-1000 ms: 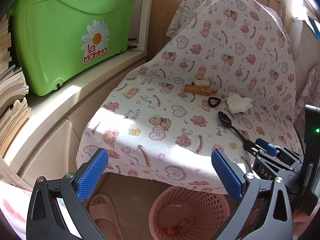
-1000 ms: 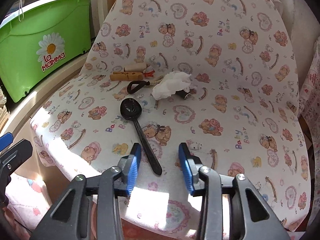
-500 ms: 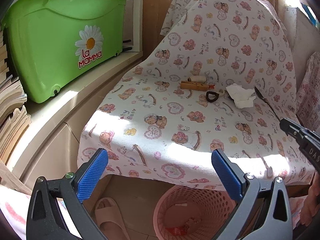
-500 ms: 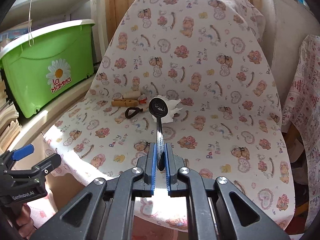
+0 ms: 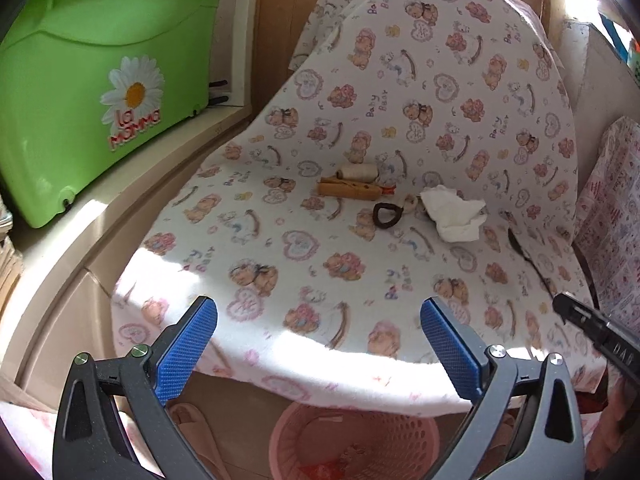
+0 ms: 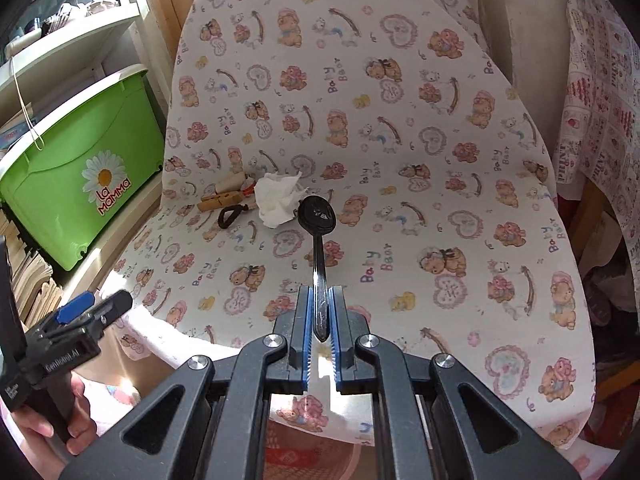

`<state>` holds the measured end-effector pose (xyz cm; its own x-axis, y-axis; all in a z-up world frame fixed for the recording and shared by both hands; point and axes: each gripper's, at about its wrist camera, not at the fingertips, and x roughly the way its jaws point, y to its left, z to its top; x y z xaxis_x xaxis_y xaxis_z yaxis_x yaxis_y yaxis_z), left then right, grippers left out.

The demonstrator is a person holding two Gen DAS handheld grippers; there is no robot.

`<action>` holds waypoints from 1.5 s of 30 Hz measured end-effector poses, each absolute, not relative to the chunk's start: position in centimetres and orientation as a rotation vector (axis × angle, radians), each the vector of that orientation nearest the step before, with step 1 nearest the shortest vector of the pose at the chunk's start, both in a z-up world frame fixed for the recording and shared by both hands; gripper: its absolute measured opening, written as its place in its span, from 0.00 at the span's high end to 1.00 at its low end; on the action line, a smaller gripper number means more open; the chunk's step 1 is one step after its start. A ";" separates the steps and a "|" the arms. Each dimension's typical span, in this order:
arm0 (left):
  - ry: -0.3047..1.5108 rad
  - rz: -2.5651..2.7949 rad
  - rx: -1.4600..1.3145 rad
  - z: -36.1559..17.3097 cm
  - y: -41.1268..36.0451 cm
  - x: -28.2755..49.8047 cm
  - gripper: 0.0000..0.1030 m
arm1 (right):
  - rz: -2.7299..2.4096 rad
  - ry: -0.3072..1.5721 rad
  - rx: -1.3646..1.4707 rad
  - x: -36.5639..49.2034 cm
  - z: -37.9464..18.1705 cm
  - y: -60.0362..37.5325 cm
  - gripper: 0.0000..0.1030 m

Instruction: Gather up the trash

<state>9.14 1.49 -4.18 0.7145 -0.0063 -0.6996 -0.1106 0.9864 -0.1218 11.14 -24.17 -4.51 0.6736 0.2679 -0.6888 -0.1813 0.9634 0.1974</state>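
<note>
Right tool [image 6: 319,312] grips the black spoon [image 6: 316,216]; carry it level toward the pink basket [image 5: 352,436] at 6 o'clock, left tool [image 5: 318,344] gaping empty.

left tool [image 5: 318,344]: jaws wide, empty | right tool [image 6: 320,316]: clamped, raised

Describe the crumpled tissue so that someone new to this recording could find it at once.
Start at the chair draped in teddy-bear cloth beside the green bin. A small cluster of things lies near the back of its seat; the crumpled tissue is at the right end as the left wrist camera sees it. It is the only white, soft, shapeless piece, next to a dark loop and a wooden clothespin.
</note>
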 end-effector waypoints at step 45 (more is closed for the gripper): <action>0.943 -0.246 -0.148 -1.0 -4.4 15.1 0.94 | 0.241 0.799 0.184 10.8 -2.8 -27.2 0.92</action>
<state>15.07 -4.44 -1.04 0.5622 -0.2722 -0.7809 0.1435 0.9621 -0.2320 10.81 -27.18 -2.85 0.6721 0.2821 -0.6846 -0.1435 0.9567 0.2533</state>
